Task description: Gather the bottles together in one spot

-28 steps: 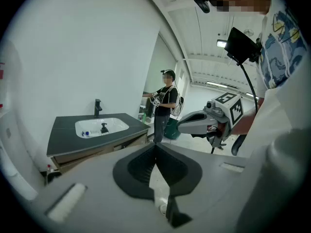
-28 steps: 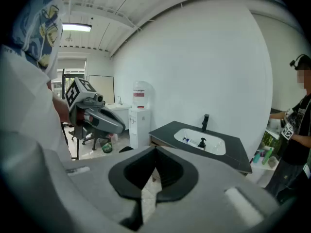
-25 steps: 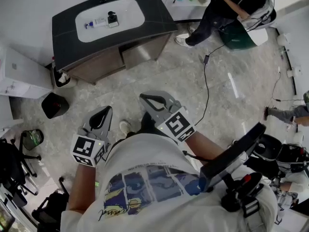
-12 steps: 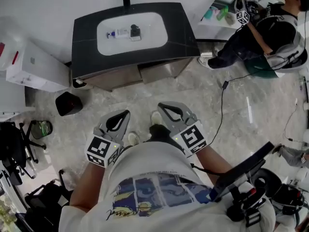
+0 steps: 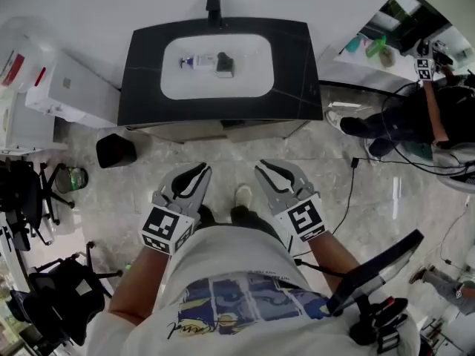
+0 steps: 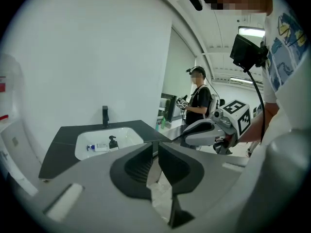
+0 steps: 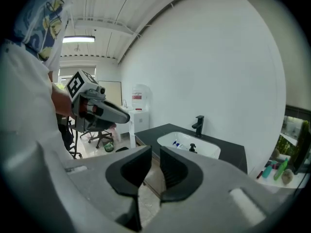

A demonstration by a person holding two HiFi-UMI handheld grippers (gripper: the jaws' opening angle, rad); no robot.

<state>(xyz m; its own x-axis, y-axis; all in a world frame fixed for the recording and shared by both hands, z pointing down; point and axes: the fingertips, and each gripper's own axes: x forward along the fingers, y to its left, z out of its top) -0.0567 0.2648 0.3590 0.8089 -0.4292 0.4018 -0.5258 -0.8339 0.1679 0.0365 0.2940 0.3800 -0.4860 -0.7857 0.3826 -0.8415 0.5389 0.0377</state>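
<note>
A black counter (image 5: 141, 87) stands against the white wall, and a white sink (image 5: 256, 80) is set into its middle. A black tap (image 5: 214, 6) stands at the middle of the counter's back edge. Two bottles are in the sink, near its middle. The white bottle (image 5: 194, 62) lies on its side with its blue cap toward the sink's left edge. The black pump bottle (image 5: 225, 65) stands up straight just beside it, on the side toward the sink's right edge (whether the two touch is too small to see). The person stands on the stone floor (image 5: 349, 169) in front of the counter and holds both grippers out over the floor, short of the counter's front edge and well apart from the bottles. The left gripper (image 6: 155, 147) is let go, with a thin gap between its jaws and nothing in the gap. The right gripper (image 7: 154, 152) is let go too; its jaws have just been opening and nothing is between them. A small black bin (image 5: 116, 150) sits on the floor by the counter's front left corner. A white cabinet (image 5: 67, 87) stands to the left of the counter. Another person (image 5: 415, 121) is off to the right, past the counter's right edge.
</note>
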